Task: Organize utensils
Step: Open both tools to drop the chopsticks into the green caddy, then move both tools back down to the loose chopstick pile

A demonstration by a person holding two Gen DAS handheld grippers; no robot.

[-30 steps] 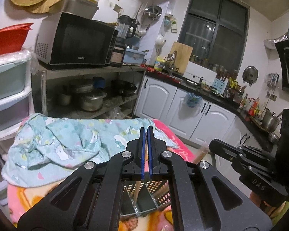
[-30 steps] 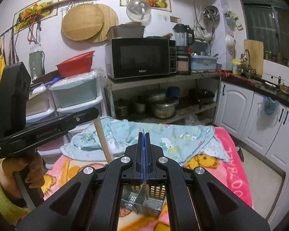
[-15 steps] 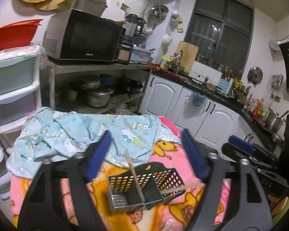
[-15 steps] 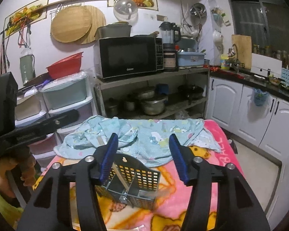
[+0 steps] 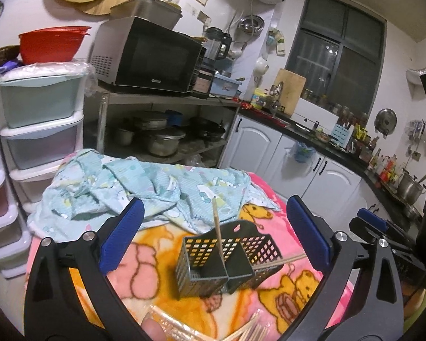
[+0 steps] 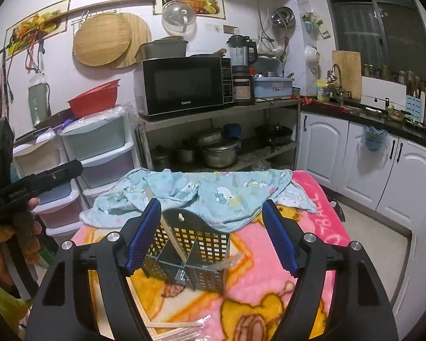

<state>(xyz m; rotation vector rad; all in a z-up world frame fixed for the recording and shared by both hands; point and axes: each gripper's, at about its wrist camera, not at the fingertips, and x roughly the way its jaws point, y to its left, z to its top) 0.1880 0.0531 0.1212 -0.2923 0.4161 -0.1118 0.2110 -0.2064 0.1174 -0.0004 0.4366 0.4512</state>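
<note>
A dark perforated utensil caddy (image 5: 227, 258) with two compartments stands on the pink cartoon blanket (image 5: 144, 272). One chopstick (image 5: 218, 233) leans upright in its left compartment; another chopstick (image 5: 281, 261) lies across its right side. My left gripper (image 5: 215, 236) is open and empty, above and behind the caddy. My right gripper (image 6: 210, 236) is open and empty, with the caddy (image 6: 187, 253) between its fingers' line of sight. More loose chopsticks (image 5: 250, 332) lie on the blanket near me; they also show in the right wrist view (image 6: 179, 329).
A crumpled light-blue cloth (image 5: 133, 187) lies behind the caddy. Plastic drawers (image 5: 39, 130) stand at the left. A shelf with a microwave (image 6: 184, 85) and pots is behind. White cabinets (image 6: 383, 170) run along the right.
Both grippers were shut on chopsticks over the caddy; they have opened, dropped the chopsticks into the caddy, and pulled back and up.
</note>
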